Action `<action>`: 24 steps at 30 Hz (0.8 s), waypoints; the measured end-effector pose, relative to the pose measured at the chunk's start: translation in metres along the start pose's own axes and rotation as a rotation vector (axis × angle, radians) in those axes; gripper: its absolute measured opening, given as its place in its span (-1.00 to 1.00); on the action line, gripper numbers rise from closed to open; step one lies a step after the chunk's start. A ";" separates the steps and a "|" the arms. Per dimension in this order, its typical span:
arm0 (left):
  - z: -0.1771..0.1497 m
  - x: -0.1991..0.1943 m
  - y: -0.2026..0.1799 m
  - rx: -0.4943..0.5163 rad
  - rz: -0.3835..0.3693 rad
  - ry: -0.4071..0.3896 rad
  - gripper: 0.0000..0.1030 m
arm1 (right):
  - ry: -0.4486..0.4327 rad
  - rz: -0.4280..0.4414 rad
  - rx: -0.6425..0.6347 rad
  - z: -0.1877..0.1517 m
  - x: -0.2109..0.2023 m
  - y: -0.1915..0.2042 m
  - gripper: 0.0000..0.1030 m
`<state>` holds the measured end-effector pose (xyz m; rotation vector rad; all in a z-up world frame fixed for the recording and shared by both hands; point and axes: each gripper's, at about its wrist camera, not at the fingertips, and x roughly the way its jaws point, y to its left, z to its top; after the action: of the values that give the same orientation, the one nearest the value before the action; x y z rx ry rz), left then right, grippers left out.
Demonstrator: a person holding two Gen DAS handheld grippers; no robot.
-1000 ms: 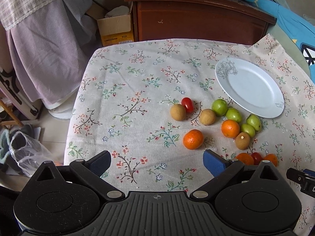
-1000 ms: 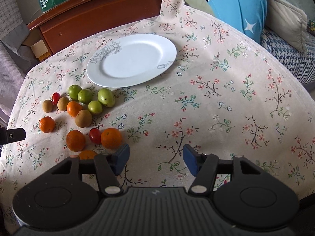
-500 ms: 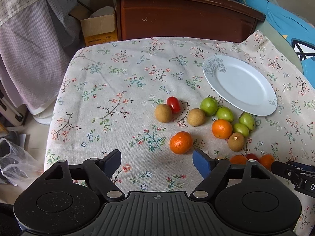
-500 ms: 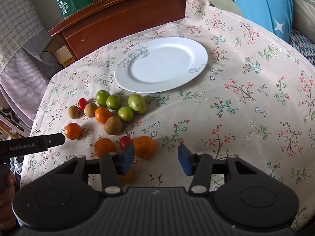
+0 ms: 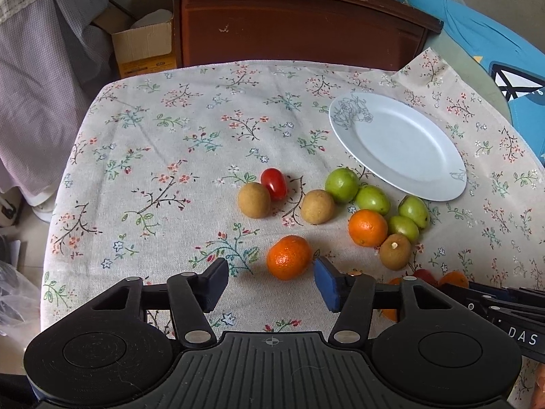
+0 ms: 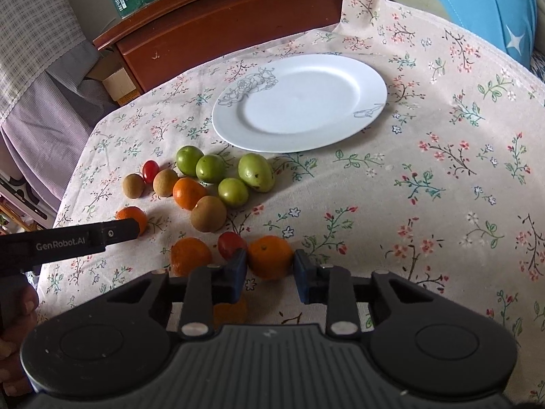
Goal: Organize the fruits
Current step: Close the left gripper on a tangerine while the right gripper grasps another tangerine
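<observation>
A round white ceramic plate [image 6: 299,102] lies on the flower-printed cloth-covered table [image 6: 442,187], in front of a dark wooden cabinet [image 6: 221,30]. Small green, orange, brown and red fruits [image 6: 211,187] cluster just beside the plate's near-left rim, as the right wrist view has it. A cardboard box [image 5: 143,47] sits left of the cabinet, behind the table.

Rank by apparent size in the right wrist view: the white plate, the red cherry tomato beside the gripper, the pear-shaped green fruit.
1. White plate
2. Pear-shaped green fruit
3. Red cherry tomato, smallest despite being nearest the camera.
</observation>
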<state>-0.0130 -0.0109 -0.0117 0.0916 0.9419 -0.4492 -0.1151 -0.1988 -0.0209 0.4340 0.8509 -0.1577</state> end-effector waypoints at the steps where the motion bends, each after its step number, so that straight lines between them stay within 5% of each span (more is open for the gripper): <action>1: 0.000 0.001 0.001 -0.005 -0.004 0.003 -0.02 | -0.002 0.001 0.001 0.000 0.000 0.000 -0.43; 11: -0.002 0.011 -0.011 0.055 -0.014 -0.002 -0.20 | -0.002 0.005 0.015 0.000 0.000 -0.001 -0.43; 15: -0.002 0.011 -0.010 0.062 -0.014 -0.016 -0.46 | -0.003 -0.006 -0.003 0.000 0.000 0.002 -0.43; 24: -0.002 0.005 -0.008 0.033 -0.032 -0.032 -0.47 | -0.048 -0.017 0.005 0.002 -0.007 0.001 -0.44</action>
<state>-0.0149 -0.0190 -0.0161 0.0988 0.9061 -0.4945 -0.1179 -0.1992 -0.0142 0.4259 0.8068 -0.1851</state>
